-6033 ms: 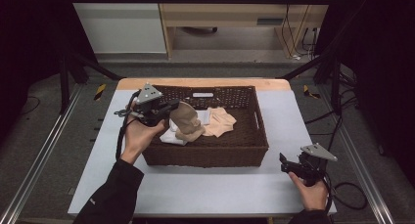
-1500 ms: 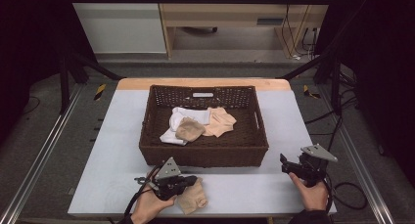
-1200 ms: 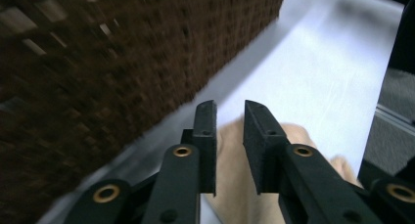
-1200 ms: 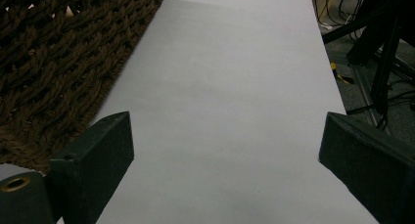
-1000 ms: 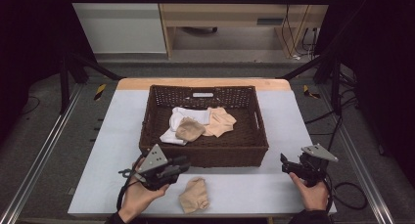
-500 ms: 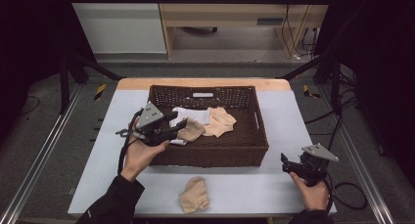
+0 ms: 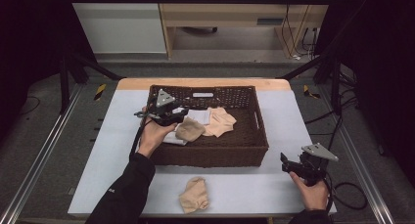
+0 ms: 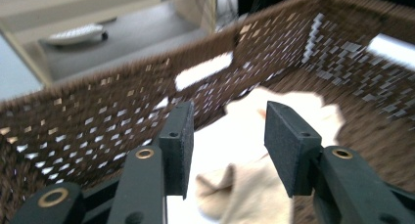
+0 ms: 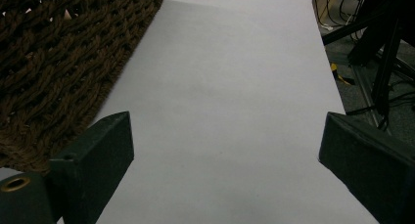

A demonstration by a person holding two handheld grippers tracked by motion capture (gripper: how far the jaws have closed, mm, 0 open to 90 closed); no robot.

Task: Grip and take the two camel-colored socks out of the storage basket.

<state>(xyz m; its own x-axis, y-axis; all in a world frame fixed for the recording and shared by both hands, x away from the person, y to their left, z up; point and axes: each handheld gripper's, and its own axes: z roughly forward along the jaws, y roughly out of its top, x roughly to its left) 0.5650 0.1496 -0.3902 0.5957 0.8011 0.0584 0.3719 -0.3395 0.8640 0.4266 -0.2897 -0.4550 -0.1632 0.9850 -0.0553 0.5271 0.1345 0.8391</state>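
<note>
Readable text: none in any of the three views.
Basket (image 7: 210, 153): plain brown weave with a pale blank handle slot, no tag or lettering.
Cloths in the basket (image 7: 219, 121): plain beige and white, no print.
Cloth on the surface (image 7: 195, 200): plain beige, no label.
Surface (image 7: 303, 131): bare pale sheet, no marks.
Floor tape (image 7: 100, 91): yellow and black stripes, a marking without words.

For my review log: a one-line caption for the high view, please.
Left gripper open over socks in the wicker basket; one sock on the table.
</note>
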